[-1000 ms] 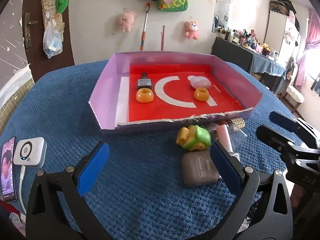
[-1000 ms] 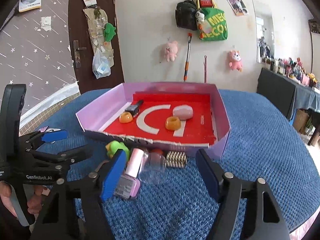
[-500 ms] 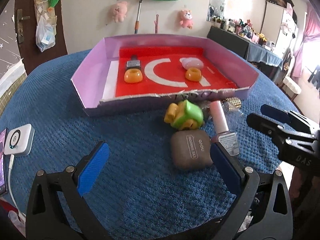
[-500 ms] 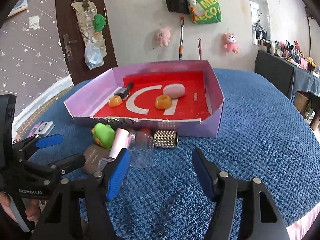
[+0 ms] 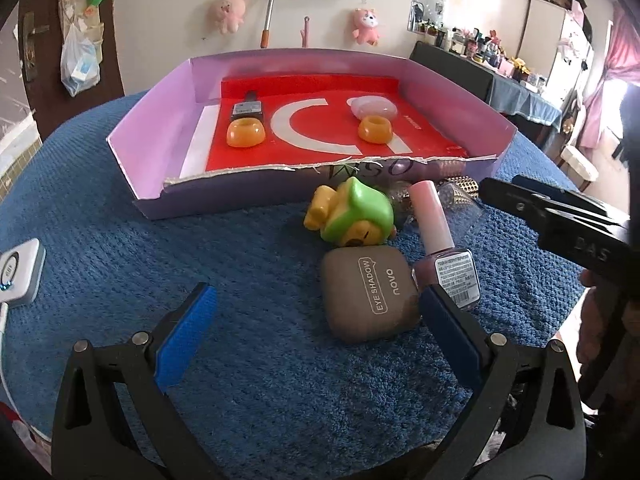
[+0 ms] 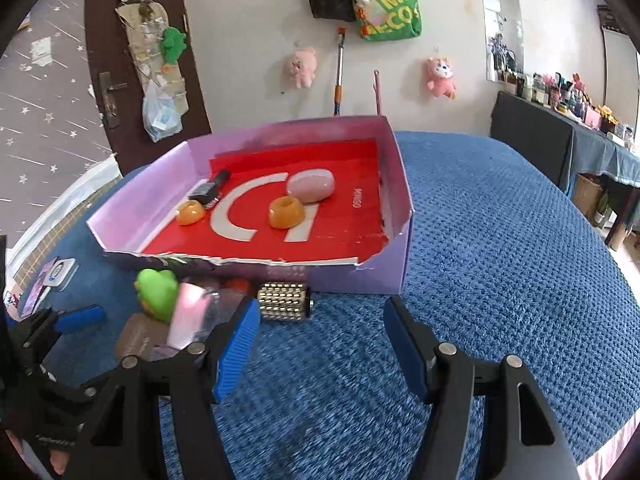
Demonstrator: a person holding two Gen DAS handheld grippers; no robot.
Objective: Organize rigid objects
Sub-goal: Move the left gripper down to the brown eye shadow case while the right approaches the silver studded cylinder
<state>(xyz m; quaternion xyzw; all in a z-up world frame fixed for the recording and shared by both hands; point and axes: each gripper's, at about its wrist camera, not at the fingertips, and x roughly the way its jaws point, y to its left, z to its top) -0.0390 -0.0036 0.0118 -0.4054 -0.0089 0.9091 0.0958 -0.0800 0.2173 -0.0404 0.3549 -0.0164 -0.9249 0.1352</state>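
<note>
Claws first: I see my left claw [image 5: 316,344] spread wide above the blue textured tabletop [image 5: 256,392], gripping nothing, with the brown rounded "EYE SHADOW" case [image 5: 370,294] lying just ahead, nearer its right pad. My right claw [image 6: 320,350] is likewise wide apart and empty, low over the cloth.

Beside the case lies a pink nail-polish bottle with a pale pink cap [image 5: 440,246], on its side and touching it. Behind both sits a green-and-yellow rubber toy figure [image 5: 352,214], tipped over. A silver studded metal cylinder [image 6: 283,303] rests on its side close to the front wall of the shallow purple cardboard box with a red floor [image 6: 396,184].

Inside that box I count two orange ring-shaped pieces [image 5: 245,133], a pale pink oval case [image 5: 374,106] and a small dark bottle [image 5: 248,108] lying flat.

A white square device [image 5: 20,274] lies at the tabletop's left edge.
</note>
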